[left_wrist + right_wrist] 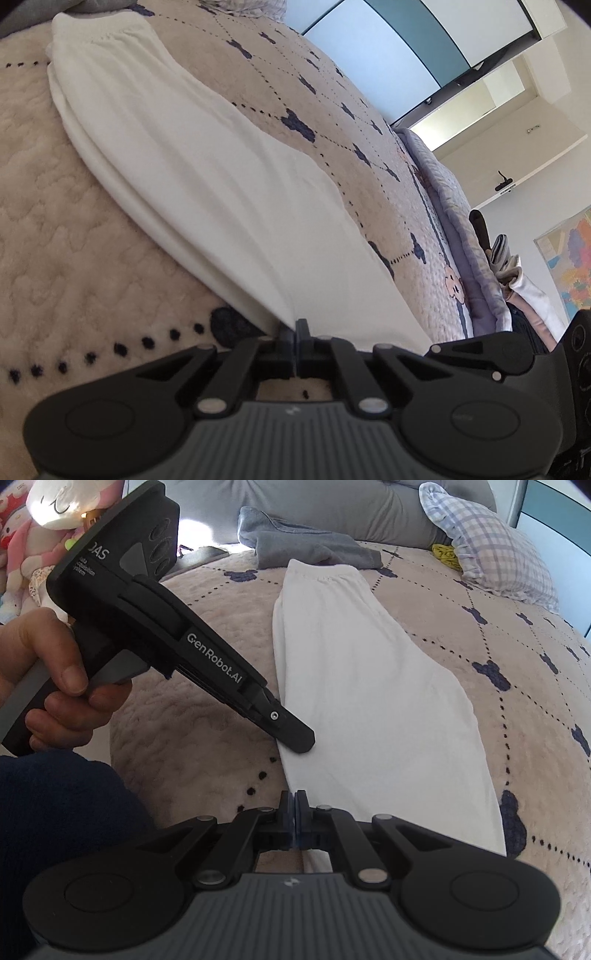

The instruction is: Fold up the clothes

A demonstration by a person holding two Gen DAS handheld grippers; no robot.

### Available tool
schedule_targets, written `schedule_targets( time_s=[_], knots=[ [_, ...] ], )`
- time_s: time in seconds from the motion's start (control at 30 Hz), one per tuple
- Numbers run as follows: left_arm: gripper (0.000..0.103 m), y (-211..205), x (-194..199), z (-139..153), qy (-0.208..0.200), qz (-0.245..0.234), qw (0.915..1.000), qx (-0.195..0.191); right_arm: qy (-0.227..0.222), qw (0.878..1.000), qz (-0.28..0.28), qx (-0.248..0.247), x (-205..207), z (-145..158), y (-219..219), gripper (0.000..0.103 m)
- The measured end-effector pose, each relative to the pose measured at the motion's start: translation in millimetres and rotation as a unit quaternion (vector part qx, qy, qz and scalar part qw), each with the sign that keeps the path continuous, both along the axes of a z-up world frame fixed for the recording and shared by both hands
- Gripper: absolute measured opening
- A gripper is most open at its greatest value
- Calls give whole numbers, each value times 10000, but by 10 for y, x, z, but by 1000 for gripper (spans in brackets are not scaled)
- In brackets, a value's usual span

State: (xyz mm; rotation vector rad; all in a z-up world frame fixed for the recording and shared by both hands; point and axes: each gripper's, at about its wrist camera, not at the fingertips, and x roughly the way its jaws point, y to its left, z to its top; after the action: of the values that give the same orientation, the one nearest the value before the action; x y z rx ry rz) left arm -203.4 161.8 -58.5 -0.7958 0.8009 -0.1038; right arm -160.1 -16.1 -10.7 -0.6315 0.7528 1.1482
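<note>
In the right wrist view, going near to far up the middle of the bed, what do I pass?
Right gripper shut on the white pants → pants' waistband → grey garment → grey cushion.

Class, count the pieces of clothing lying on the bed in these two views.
2. The white trousers lie lengthwise down the middle of the blanket; the grey garment is crumpled just beyond their waistband. More may be hidden outside the views.
</note>
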Motion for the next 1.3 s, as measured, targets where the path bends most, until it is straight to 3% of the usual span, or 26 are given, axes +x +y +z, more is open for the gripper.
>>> schedule_targets(
  time_s=[0.17,0.3,0.37,0.43,0.47,0.6,0.67,0.73,0.83,0.93,1.13,1.3],
  knots=[
    [14,76,-58,34,78,-139,9998,-123,28,9999,-137,17,16,-46,-66,2],
    [32,213,-263,177,44,-73,9998,199,51,9991,-267,332,40,100,-275,5],
    [33,299,-331,261,-16,-11,9992,392,256,9945,-573,838,108,248,-583,14],
    [33,372,-331,364,-156,24,9981,592,402,9859,-1006,1274,142,342,-981,34],
    [33,389,-301,416,-232,30,9973,692,472,9801,-1223,1489,159,388,-1181,35],
    [41,310,-27,543,-440,-116,9938,1012,268,9514,-2706,1443,157,295,-1953,36],
    [42,163,142,501,-404,-369,9911,1213,158,9287,-3432,1398,156,246,-2339,35],
    [41,1,253,426,-312,-603,9865,1488,48,9004,-4138,1344,155,197,-2725,26],
    [39,-158,270,276,-146,-805,9795,1843,-17,8733,-4691,1315,47,121,-3113,19],
    [34,-151,159,262,-218,-834,9739,2100,-11,8699,-4769,1262,-91,49,-3265,19],
    [31,-82,83,303,-109,-939,9692,2275,-28,8747,-4733,1040,-222,-140,-3324,19],
    [32,-171,98,297,-61,-946,9660,2407,36,9018,-4246,798,-246,-220,-3198,19]
  ],
)
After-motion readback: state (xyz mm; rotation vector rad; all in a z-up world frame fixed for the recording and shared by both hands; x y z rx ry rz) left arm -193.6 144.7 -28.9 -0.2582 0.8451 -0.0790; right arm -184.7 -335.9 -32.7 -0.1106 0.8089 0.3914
